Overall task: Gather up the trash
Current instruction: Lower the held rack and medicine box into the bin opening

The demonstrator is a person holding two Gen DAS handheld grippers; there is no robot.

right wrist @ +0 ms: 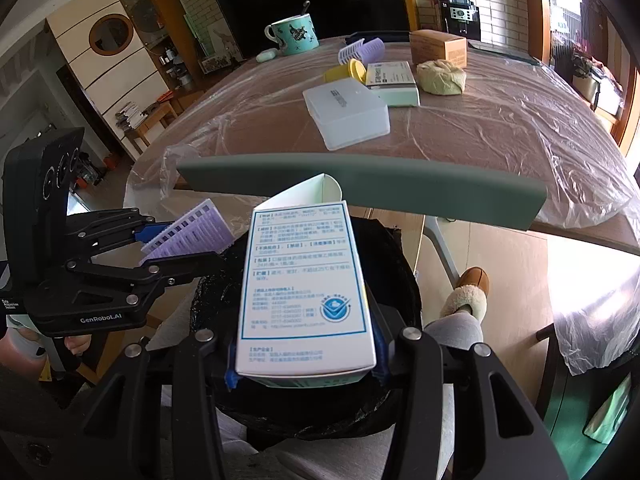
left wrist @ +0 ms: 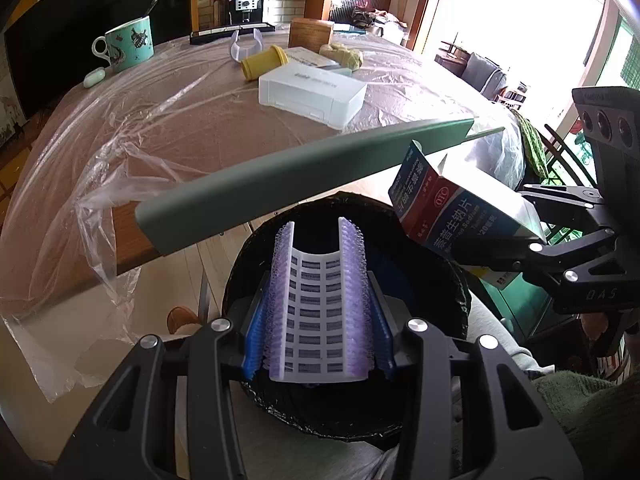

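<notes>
My left gripper (left wrist: 318, 304) is shut on a purple-and-white hair roller (left wrist: 320, 300) and holds it over the open mouth of a black-lined trash bin (left wrist: 440, 288). The roller also shows at the left of the right wrist view (right wrist: 188, 236). My right gripper (right wrist: 306, 364) is shut on an opened white-and-blue medicine box (right wrist: 304, 280), held over the same bin (right wrist: 400, 272). The box appears in the left wrist view (left wrist: 460, 208) beside the right gripper (left wrist: 472, 252).
A grey-green bar (right wrist: 360, 188) edges the plastic-covered table (right wrist: 480, 128) just beyond the bin. On the table are a white box (right wrist: 346, 116), a yellow container (right wrist: 346, 72), another roller (right wrist: 362, 51), a teal mug (right wrist: 294, 34), a cardboard box (right wrist: 438, 46) and a crumpled lump (right wrist: 442, 77). A slippered foot (right wrist: 466, 292) is beside the bin.
</notes>
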